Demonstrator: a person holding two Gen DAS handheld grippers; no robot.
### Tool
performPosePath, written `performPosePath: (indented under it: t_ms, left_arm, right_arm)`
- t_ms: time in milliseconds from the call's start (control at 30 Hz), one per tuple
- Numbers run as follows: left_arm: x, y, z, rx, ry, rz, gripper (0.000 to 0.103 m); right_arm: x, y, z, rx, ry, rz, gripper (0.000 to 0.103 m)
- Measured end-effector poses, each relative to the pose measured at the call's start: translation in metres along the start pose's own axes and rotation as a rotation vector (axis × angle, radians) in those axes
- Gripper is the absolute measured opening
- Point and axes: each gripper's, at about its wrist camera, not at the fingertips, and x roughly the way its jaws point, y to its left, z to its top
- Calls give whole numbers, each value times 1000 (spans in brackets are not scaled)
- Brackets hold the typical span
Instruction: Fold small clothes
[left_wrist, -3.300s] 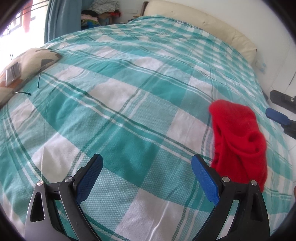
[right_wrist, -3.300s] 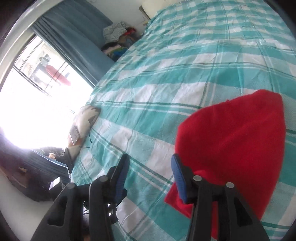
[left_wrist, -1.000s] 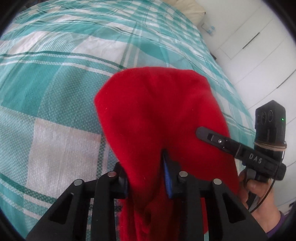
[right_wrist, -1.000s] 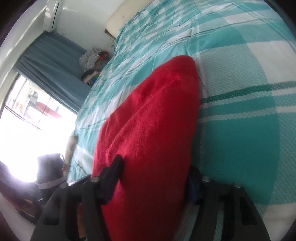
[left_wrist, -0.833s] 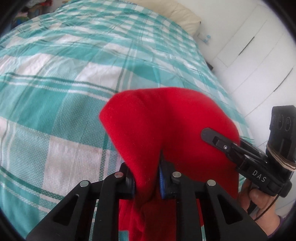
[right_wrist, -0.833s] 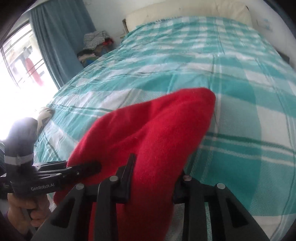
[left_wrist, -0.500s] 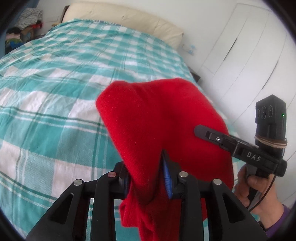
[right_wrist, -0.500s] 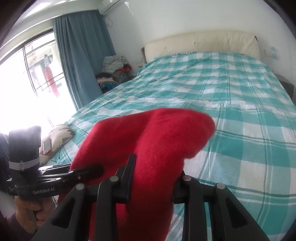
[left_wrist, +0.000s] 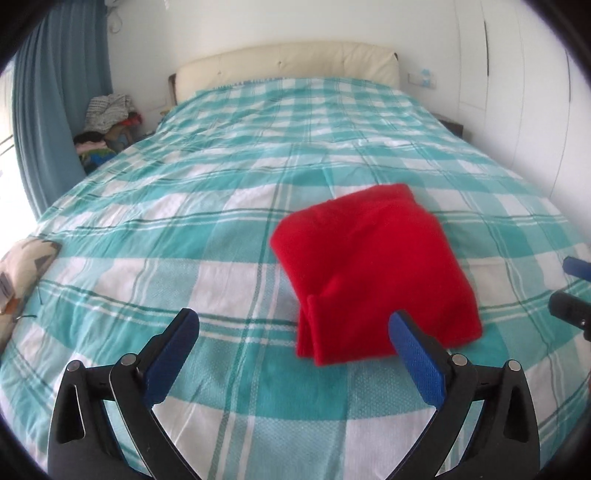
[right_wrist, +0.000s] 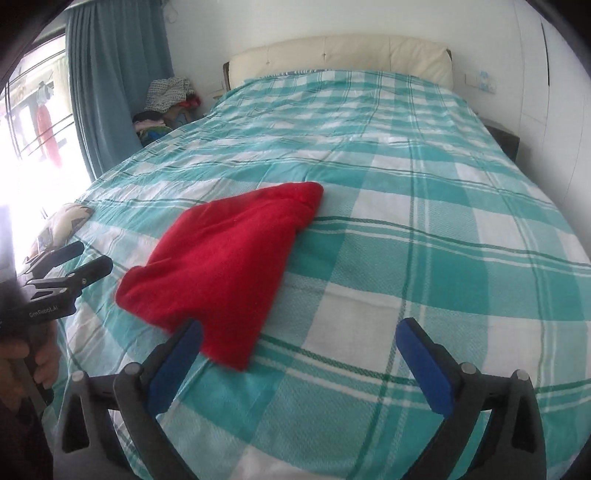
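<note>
A small red knitted garment (left_wrist: 373, 273) lies folded on the teal-and-white checked bedspread (left_wrist: 207, 236). My left gripper (left_wrist: 293, 354) hovers just in front of it, its jaws opening wide with nothing between them; the right blue pad overlaps the garment's near edge in view. In the right wrist view the same red garment (right_wrist: 229, 258) lies to the left of my right gripper (right_wrist: 299, 360), whose jaws are opening too, with only bedspread (right_wrist: 424, 229) between them. The left gripper's fingers (right_wrist: 77, 273) show at that view's left edge, held by a hand (right_wrist: 26, 362).
A cream headboard (left_wrist: 288, 62) stands at the far end of the bed. A patterned cushion (left_wrist: 22, 266) lies at the left bed edge. A pile of clothes (left_wrist: 107, 122) sits beside blue curtains (left_wrist: 55, 85). White wardrobe doors (left_wrist: 517, 74) line the right wall.
Both grippers let go of the red garment and opened wide. They pulled back and rose, and the garment now lies flat on the bed.
</note>
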Motion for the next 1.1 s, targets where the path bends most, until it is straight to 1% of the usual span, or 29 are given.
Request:
performPosePath:
  t_ms: [67, 100, 133, 200, 300, 400, 533, 600, 667, 733, 800, 867, 900, 933, 1033, 1100]
  left_arm:
    - [-4, -10, -13, 28, 28, 59, 103]
    - [-10, -14, -21, 40, 29, 91, 103]
    - [-15, -17, -27, 50, 27, 107, 103]
    - [-22, -19, -37, 50, 39, 86, 103]
    - [-32, -18, -46, -8, 70, 51, 103]
    - [-37, -16, -50, -31, 80, 47, 103]
    - [-42, -16, -50, -28, 65, 55, 103]
    - [-43, -14, -50, -29, 59, 45, 103]
    - [-45, -14, -49, -26, 46, 35, 103]
    - [-46, -13, -49, -22, 36, 25, 103]
    - [-48, -13, -50, -22, 32, 21, 103]
    - [-49, -12, -51, -22, 21, 30, 103]
    - [-49, -12, -51, -20, 20, 37, 103]
    - [-49, -12, -51, -17, 20, 40, 103]
    - [-49, -12, -51, -18, 18, 45, 103]
    - [-50, -13, -51, -17, 9, 56, 103]
  right_arm:
    - [-17, 8, -17, -17, -30, -7, 103]
    - [-24, 12, -25, -22, -46, -20, 103]
    - [-29, 16, -33, -24, -54, -28, 103]
    - [-31, 24, -41, -26, -26, -38, 103]
    - [-32, 34, -50, -28, 0, -23, 103]
    - [-33, 41, -57, -21, 19, 2, 103]
    - [-40, 50, -62, -15, 1, 35, 103]
    - [-39, 52, -64, -8, 21, 50, 103]
    - [-34, 56, -66, -7, 59, 57, 103]
    - [-31, 57, -67, 6, 87, 86, 103]
    - [-31, 56, -67, 44, 105, 137, 103]
    - [-34, 55, -66, 77, 103, 181, 103]
    - [-35, 55, -65, 79, 100, 181, 103]
    - [-37, 56, -64, 70, 89, 163, 103]
    - [-42, 61, -62, 6, 50, 42, 103]
    - [-45, 59, -61, 1, 29, 1, 103]
